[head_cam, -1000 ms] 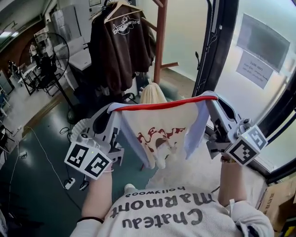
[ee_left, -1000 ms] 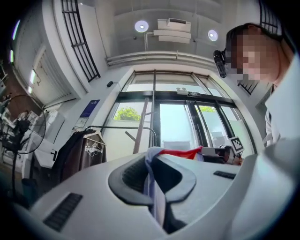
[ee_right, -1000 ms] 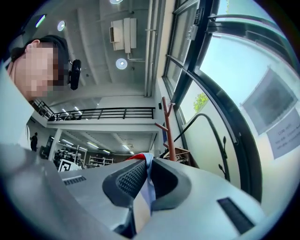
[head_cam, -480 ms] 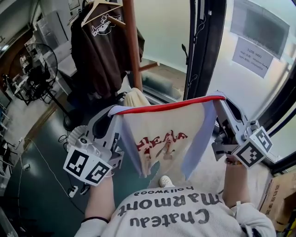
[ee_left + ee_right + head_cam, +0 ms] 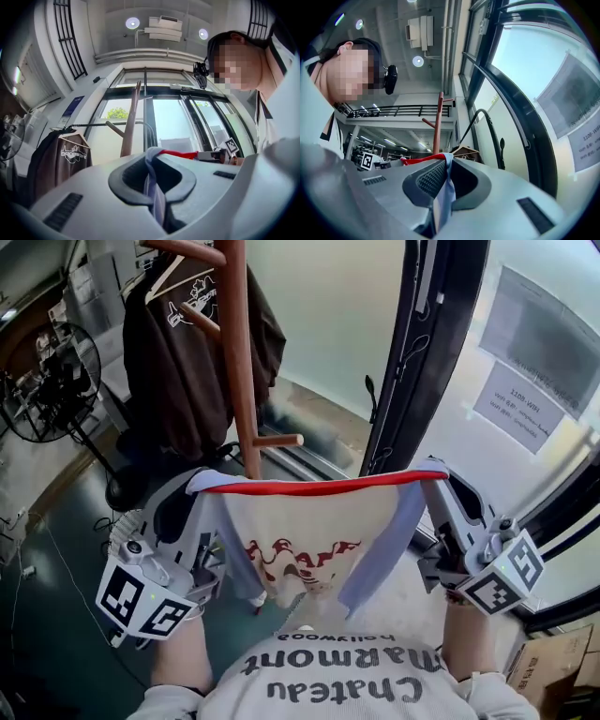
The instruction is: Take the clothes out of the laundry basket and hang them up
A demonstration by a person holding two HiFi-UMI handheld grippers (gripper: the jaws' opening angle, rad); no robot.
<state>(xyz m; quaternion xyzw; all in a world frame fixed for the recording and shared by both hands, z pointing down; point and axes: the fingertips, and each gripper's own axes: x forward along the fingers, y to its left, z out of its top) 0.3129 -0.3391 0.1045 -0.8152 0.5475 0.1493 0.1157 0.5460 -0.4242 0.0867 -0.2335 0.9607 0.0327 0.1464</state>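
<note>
- Both grippers have carried the T-shirt (image 5: 314, 521) along with the person. In the head view, the wooden coat stand (image 5: 234, 352) and the brown jacket (image 5: 183, 362) hanging beside it have slid leftward since a second ago. One of the stand's lower pegs now juts out just above the shirt's red neckline.
- The left gripper (image 5: 202, 484) is clamped on the shirt's left shoulder. Its own view shows pale blue sleeve cloth pinched between the closed jaws, with the red trim running off toward the other gripper.
- The right gripper (image 5: 432, 469) is likewise closed on the right shoulder, and a fold of blue fabric is squeezed between its ribbed pads.
- The shirt is stretched flat between the two grippers, held up in the air in front of the person. Its neckline is taut and level, its printed front faces down the head view, and both sleeves droop. It touches neither the stand nor the jacket.
- The laundry basket is out of sight in every view, so I cannot tell how many clothes remain in it.
- As I judge it, this garment is out of the basket and close to the stand, but not yet hung.
- No free hanger shows, only the one under the jacket. Getting the shirt onto a peg or hanger is what remains.
</note>
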